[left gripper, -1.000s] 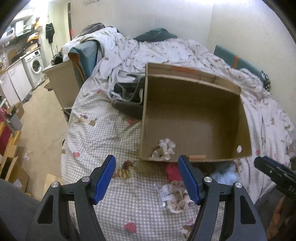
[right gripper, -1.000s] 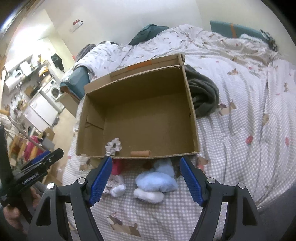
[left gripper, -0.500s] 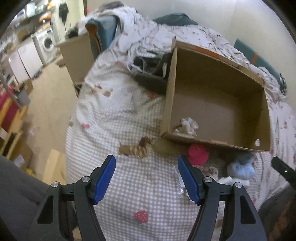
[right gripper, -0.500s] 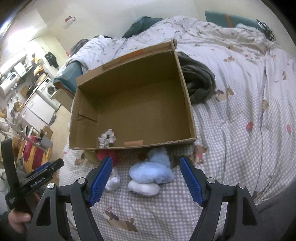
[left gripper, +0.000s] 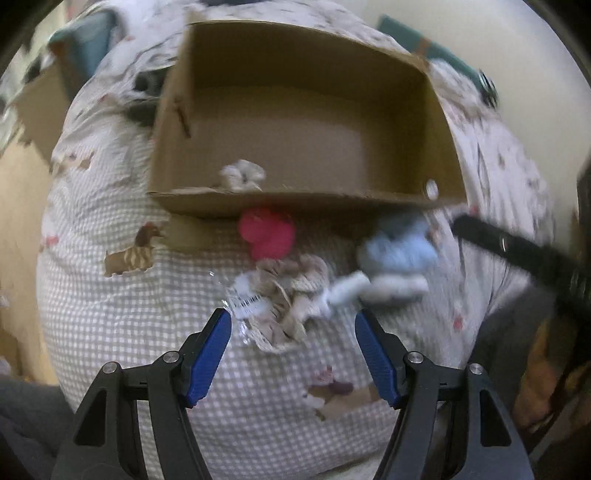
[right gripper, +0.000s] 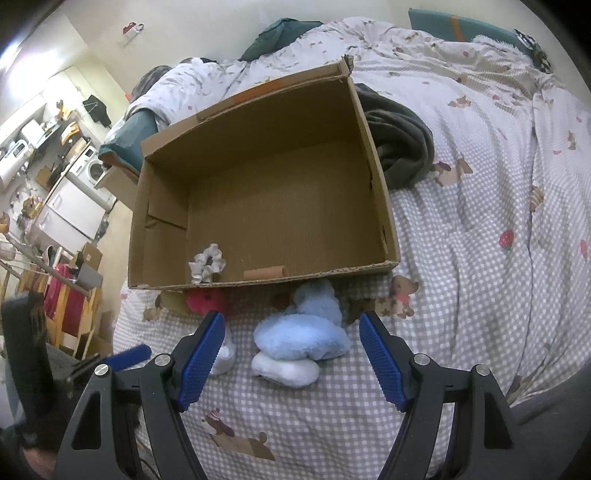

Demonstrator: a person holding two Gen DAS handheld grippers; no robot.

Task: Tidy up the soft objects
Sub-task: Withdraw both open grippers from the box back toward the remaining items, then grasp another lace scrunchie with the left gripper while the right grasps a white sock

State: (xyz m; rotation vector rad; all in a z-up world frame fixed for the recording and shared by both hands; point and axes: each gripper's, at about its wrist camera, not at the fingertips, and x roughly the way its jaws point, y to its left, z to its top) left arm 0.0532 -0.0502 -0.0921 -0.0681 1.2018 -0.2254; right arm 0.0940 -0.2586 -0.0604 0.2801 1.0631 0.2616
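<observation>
Since a second ago our left gripper has dropped toward the beige scrunchie pile — jaws wide, holding nothing. Our right gripper gapes empty over the blue plush, low centre. The cardboard box fills mid-frame; open checked bedspread lies right.

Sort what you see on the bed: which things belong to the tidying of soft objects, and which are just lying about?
Part of the job:
cardboard box
scrunchie in the box
blue plush
pink soft toy
beige fabric bundle

Just lying about:
dark garment
teal pillow
washing machine
</observation>
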